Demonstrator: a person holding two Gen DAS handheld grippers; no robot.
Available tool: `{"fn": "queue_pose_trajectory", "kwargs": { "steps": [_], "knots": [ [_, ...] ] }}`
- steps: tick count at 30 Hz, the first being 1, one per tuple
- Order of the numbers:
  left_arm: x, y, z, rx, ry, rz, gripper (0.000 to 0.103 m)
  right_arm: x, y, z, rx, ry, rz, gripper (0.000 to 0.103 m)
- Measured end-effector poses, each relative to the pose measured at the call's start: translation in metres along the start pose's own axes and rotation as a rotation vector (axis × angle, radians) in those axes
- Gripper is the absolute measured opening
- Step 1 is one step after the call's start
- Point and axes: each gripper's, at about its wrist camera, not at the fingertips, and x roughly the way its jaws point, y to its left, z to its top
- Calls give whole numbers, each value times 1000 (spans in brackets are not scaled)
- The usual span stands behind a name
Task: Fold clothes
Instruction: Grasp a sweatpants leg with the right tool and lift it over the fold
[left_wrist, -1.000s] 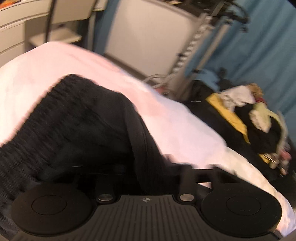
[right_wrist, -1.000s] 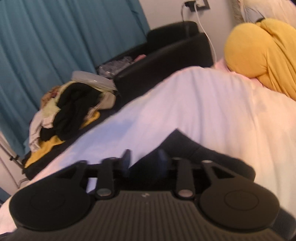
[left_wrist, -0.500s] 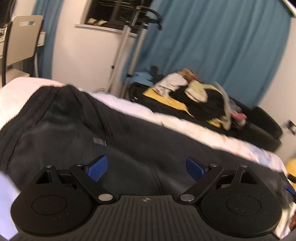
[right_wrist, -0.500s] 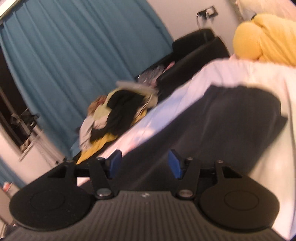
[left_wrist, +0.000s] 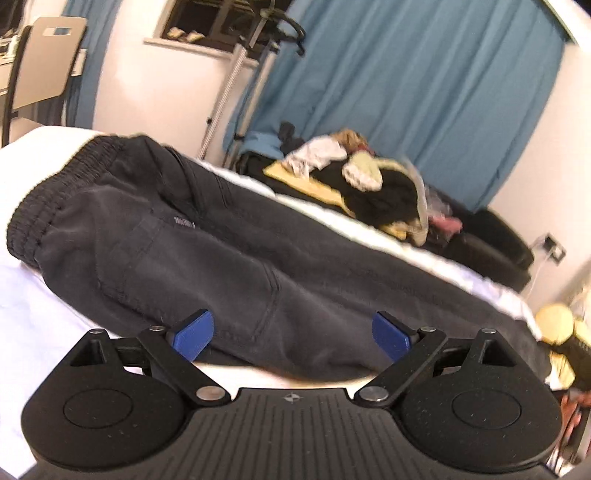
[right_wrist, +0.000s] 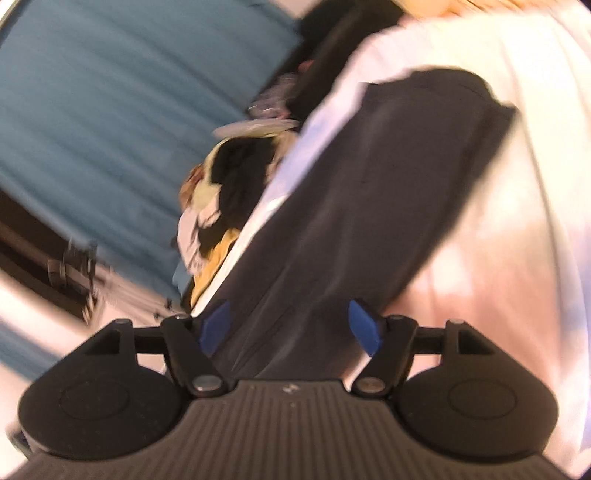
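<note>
Lying lengthwise on the white bed (left_wrist: 29, 266), the dark sweatpants (left_wrist: 207, 251) are spread flat, probably so the legs can be folded over next. Both the left gripper (left_wrist: 293, 332) and right gripper (right_wrist: 291, 325) hover with fingers spread wide, holding nothing. A second ago both were clamped on bunched fabric; they have since released it and pulled back.

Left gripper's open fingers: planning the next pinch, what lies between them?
In the left wrist view, the dark trousers on the white bedsheet fill the gap of the left gripper; nothing else lies there.
</note>
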Motion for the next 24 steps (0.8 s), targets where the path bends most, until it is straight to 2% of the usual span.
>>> {"fn": "queue_pose_trajectory", "kwargs": {
  "steps": [2,5,9,12,17,20,22,24],
  "knots": [
    [5,-4,-5,29,22,9,95,0,-21,7,105,-24,14,80],
    [12,-11,-9,60,39,15,95,0,-51,16,217,-67,8,81],
    [23,-16,-11,67,46,-14,95,5,-85,25,299,-107,-21,81],
    [30,-21,-13,73,38,-38,95,14,-102,32,325,-123,5,80],
    [48,-37,-13,133,9,-64,95,35,-102,44,241,-163,9,81],
    [62,-49,-7,186,-34,-70,95,53,-98,50,203,-190,2,82],
    [72,-57,-5,222,-67,-75,95,61,-89,53,124,-221,6,82],
    [84,-64,-4,258,-93,-79,95,65,-78,53,19,-249,54,82]
  ]
}}
